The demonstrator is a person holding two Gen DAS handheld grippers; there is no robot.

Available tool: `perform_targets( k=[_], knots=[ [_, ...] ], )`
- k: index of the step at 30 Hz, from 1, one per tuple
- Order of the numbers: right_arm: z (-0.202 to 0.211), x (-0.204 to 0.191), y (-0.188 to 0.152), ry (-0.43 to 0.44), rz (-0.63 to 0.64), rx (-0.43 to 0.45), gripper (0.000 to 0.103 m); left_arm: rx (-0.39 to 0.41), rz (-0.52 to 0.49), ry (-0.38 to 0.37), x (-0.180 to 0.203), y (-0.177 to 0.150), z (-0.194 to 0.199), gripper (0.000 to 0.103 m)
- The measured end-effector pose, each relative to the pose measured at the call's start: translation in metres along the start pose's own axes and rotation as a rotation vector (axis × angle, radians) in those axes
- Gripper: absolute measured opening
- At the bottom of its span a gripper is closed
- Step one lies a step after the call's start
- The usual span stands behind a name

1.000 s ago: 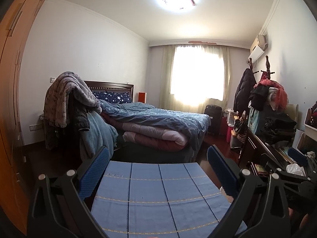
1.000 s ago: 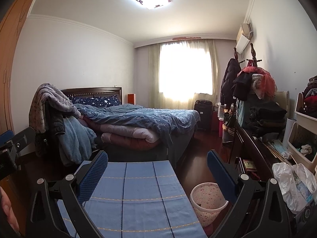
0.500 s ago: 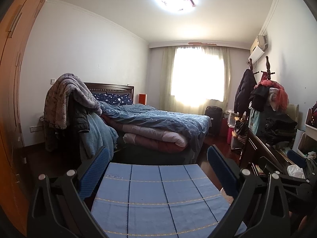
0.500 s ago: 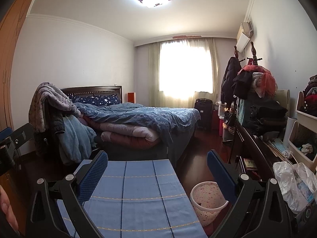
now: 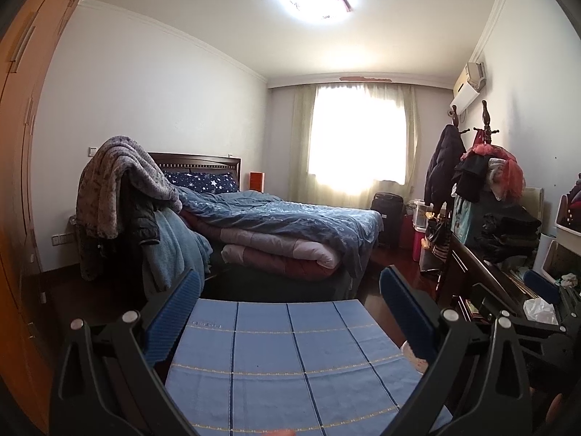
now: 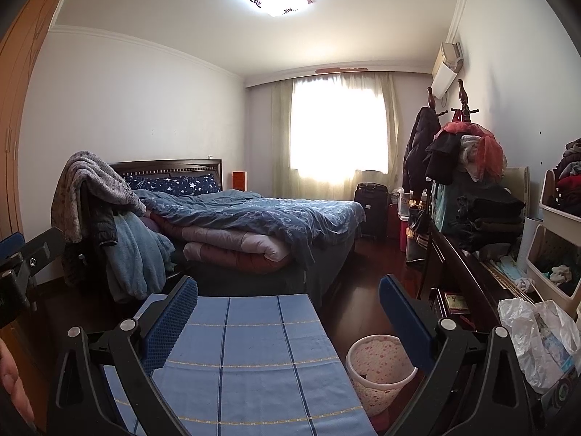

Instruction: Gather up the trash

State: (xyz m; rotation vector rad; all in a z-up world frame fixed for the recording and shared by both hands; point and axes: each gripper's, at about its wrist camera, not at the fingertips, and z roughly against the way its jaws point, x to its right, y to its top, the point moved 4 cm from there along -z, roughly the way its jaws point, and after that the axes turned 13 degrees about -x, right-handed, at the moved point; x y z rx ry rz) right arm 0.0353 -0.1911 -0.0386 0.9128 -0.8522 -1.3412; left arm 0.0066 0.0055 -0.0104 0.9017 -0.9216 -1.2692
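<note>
My left gripper (image 5: pixel 290 305) is open and empty above a table with a blue checked cloth (image 5: pixel 290 363). My right gripper (image 6: pixel 288 309) is open and empty above the same cloth (image 6: pixel 247 356). A pink-and-white waste basket (image 6: pixel 379 370) stands on the floor right of the table; a sliver of it shows in the left wrist view (image 5: pixel 414 358). A crumpled clear plastic bag (image 6: pixel 537 338) lies on the dark desk at the right; it also shows in the left wrist view (image 5: pixel 541 307). No trash shows on the cloth.
A bed with blue and pink quilts (image 6: pixel 254 225) fills the middle of the room. A chair draped with blankets (image 6: pixel 101 218) stands left of the table. A dark desk (image 6: pixel 468 283) piled with clothes and a coat rack (image 6: pixel 461 138) line the right wall. Dark wood floor (image 6: pixel 366 290) runs between.
Both views have shifted only slightly; the scene sits a little lower in frame. Both grippers stay open and empty.
</note>
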Motion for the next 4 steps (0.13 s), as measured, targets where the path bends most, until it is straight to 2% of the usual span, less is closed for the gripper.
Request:
perform_targets(
  k=[4],
  knots=[
    [-0.0004,0.0,-0.0003,0.001,0.002,-0.001,0.099,-0.001,0.006,-0.006,-0.0018,-0.0009,-0.0004,0.1]
  ],
)
